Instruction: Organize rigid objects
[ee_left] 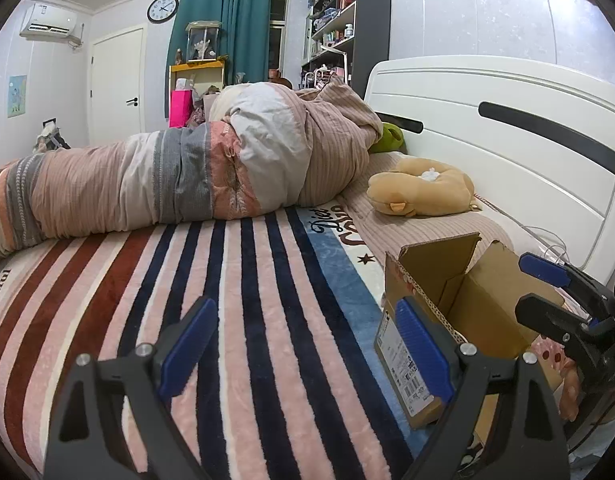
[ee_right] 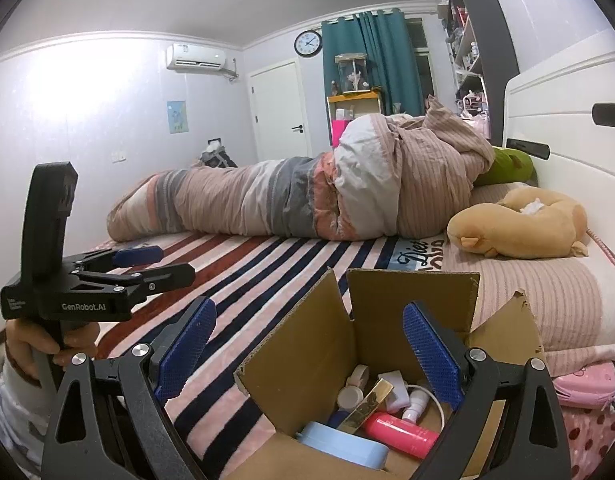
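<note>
An open cardboard box stands on the striped blanket. In the right wrist view it holds a pink bottle, a light blue round lid, a gold stick, a white bottle and small white jars. My right gripper is open and empty, hovering over the box's opening. My left gripper is open and empty above the blanket, left of the box. The right gripper shows at the right edge of the left wrist view; the left gripper shows at the left of the right wrist view.
A rolled striped duvet lies across the bed. A tan plush toy lies on the pillow by the white headboard. A pink pouch lies right of the box. A green cushion sits behind the duvet.
</note>
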A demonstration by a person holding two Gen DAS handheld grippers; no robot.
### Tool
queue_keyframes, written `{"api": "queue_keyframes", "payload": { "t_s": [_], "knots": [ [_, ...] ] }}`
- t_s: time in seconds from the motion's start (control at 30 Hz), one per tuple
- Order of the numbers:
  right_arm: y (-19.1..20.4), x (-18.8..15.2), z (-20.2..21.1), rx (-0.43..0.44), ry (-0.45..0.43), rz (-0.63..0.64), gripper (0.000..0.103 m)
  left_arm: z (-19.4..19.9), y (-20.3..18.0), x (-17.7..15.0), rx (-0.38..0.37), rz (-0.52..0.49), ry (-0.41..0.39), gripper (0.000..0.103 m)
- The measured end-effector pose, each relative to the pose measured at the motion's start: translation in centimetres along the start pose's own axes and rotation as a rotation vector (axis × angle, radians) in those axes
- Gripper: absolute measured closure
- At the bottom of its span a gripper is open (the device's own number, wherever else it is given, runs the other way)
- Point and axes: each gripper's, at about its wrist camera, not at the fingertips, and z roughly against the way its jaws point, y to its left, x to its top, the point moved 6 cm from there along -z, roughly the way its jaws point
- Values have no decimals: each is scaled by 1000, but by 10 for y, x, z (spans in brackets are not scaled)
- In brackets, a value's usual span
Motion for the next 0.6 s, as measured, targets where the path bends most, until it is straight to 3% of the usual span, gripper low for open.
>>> {"api": "queue_keyframes", "payload": {
  "t_s": [0.6],
  "knots": [
    [7,-5,5,-19,-1,-18,9,0,1,0,3,-3,-1,14]
  ]
}}
